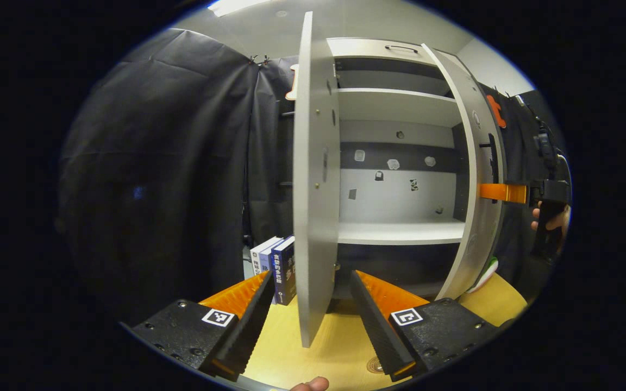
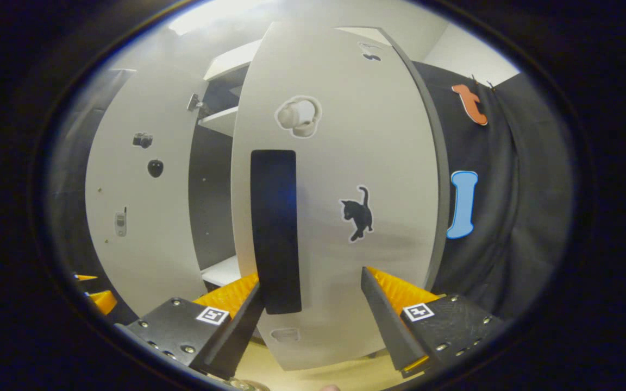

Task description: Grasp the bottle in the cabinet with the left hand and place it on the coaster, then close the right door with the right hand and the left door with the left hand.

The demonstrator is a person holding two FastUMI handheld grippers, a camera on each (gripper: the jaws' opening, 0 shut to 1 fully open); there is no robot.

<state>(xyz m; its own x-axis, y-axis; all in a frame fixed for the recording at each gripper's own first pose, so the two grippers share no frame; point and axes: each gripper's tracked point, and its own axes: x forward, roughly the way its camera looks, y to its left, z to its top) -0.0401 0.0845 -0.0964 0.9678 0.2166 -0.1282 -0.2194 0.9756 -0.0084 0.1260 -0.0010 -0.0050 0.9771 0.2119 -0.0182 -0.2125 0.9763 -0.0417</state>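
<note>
Both pale-grey cabinet doors stand open; the right gripper, jaws wide and empty, faces the right door's black handle, apparently ready to push, while the left gripper, also wide and empty, straddles the left door's edge.

The left gripper view looks from low over the yellow table straight at the edge of the left door, close enough that the door splits the frame — open shelves to one side, books to the other. The right gripper view sits nearer still, facing the outer face of the right door and its dark handle. Both take in the two doors and the shelf interior between them.
</note>
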